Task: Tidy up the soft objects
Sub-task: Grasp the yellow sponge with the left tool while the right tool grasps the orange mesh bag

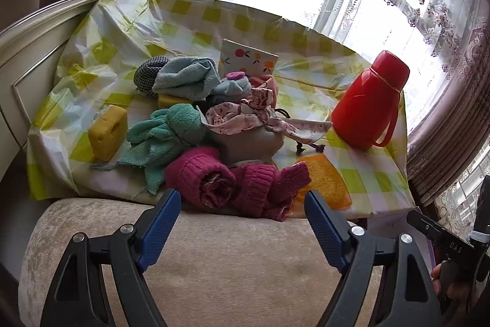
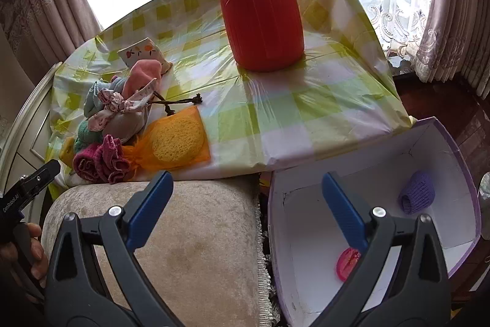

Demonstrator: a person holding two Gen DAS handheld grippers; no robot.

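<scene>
The soft things sit in a heap on the bench (image 1: pixel 361 180), which has a shiny yellow and white checked plastic cover. The left hand-held gripper (image 1: pixel 243 199) is open, with nothing between its blue fingers, and it hangs over the beige velvet cushion (image 1: pixel 232 259), just in front of the rolled dark pink knitted cloth (image 1: pixel 214 176) at the near edge. The right hand-held gripper (image 2: pixel 245 183) is open and empty too, half over the cushion and half over the white cardboard box with purple edges (image 2: pixel 361 149). In that box lie a small purple knitted roll (image 2: pixel 417 191) and a round pink thing (image 2: pixel 347 264), so I think the soft things go in there. The pink cloth is loosely rolled, so it could come undone or drag the green fluffy towel (image 1: pixel 165 134) beside it off the bench. The cover looks slippery, and a pull on it could make things slide. The tall red plastic flask (image 2: pixel 261 8) stands upright on the far side, well apart from the heap, but a wide swing to the box could knock it over. The orange net bag with a yellow sponge (image 2: pixel 176 140) lies just beside the pink cloth and could get caught.
</scene>
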